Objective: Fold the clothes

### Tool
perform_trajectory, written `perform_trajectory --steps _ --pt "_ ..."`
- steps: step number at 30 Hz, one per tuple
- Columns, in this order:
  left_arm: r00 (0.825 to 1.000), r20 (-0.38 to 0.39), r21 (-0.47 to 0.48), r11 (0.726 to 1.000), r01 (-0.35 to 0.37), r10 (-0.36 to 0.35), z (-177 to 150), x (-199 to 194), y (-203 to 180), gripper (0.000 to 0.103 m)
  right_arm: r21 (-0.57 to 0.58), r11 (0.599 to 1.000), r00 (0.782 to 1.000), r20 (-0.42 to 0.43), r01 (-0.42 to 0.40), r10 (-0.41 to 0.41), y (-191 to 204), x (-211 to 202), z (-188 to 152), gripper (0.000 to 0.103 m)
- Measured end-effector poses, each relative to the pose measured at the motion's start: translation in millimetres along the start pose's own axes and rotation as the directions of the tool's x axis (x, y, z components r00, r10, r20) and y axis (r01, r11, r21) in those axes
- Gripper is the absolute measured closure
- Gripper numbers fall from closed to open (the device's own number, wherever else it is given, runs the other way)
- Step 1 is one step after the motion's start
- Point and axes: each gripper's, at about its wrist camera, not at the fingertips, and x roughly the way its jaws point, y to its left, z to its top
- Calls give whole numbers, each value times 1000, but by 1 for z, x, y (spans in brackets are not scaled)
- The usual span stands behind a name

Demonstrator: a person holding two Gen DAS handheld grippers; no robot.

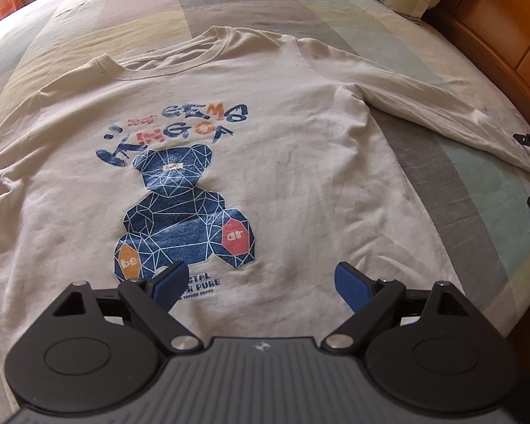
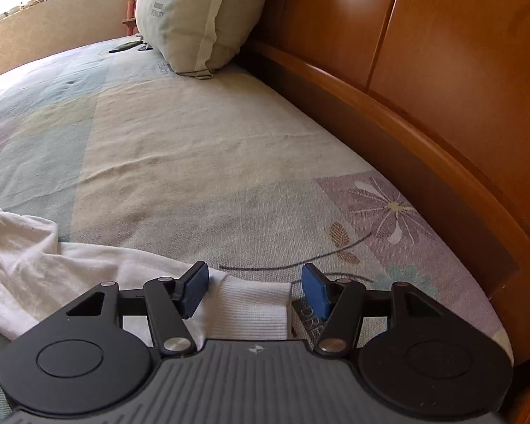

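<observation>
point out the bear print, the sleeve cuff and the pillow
bear print (image 1: 187, 212), left wrist view, on its body
sleeve cuff (image 2: 251, 309), right wrist view, on its ribbing
pillow (image 2: 194, 14), right wrist view, on its front

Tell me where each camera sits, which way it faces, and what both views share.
Left wrist: on the left gripper, above the shirt's hem, looking up the shirt toward the collar; its open fingers show.
Right wrist: on the right gripper, over the sleeve cuff, facing pillow and headboard; open fingers show.
Shared: shirt, bedsheet, pillow, headboard.
</observation>
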Motion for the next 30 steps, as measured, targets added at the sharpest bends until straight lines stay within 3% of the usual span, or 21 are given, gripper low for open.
perform_trajectory --steps 2,5,6,8,10,12,15,18,19,24,26,28,30 --pt "1000 -3 9 1000 4 -4 1 1 -2 13 19 1000 1000 13 -23 23 1 0 -4 43" --pt "1000 2 14 1000 6 -6 2 0 -2 13 28 999 999 31 -31 30 5 -2 -7 74" --pt "1000 6 15 1000 7 -7 3 0 -2 13 28 999 999 36 -28 27 7 -3 -7 80" --pt "1000 12 16 1000 8 -8 3 -1 -2 13 17 999 999 42 33 -34 9 -4 -3 82" --pt "1000 16 10 1000 9 -9 3 -2 0 13 28 995 995 45 93 -94 11 -5 2 80" --pt "1000 16 0 1000 6 -6 2 -2 3 13 63 987 988 42 148 -151 14 -6 8 56" --pt "1000 15 -21 1000 7 -6 0 1 7 13 28 992 989 77 124 -126 41 -20 18 50" --pt "1000 19 -22 1000 7 -7 -1 3 8 13 -15 1000 995 97 -22 23 82 -30 26 33" --pt "1000 21 -19 1000 6 -5 -1 3 8 13 -24 997 993 88 -79 81 98 -29 28 32" --pt "1000 29 -17 1000 -10 11 -4 2 11 13 -25 946 946 32 -323 324 176 -13 37 30" --pt "999 26 -23 999 -23 23 -8 2 15 13 -35 932 932 19 -361 362 213 -2 35 29" --pt "999 25 -41 999 -34 35 -14 -1 23 13 -53 944 945 -18 -326 326 236 13 34 29" --pt "999 25 -65 997 -45 47 -20 -5 32 13 -90 962 966 9 -258 260 243 22 34 23"
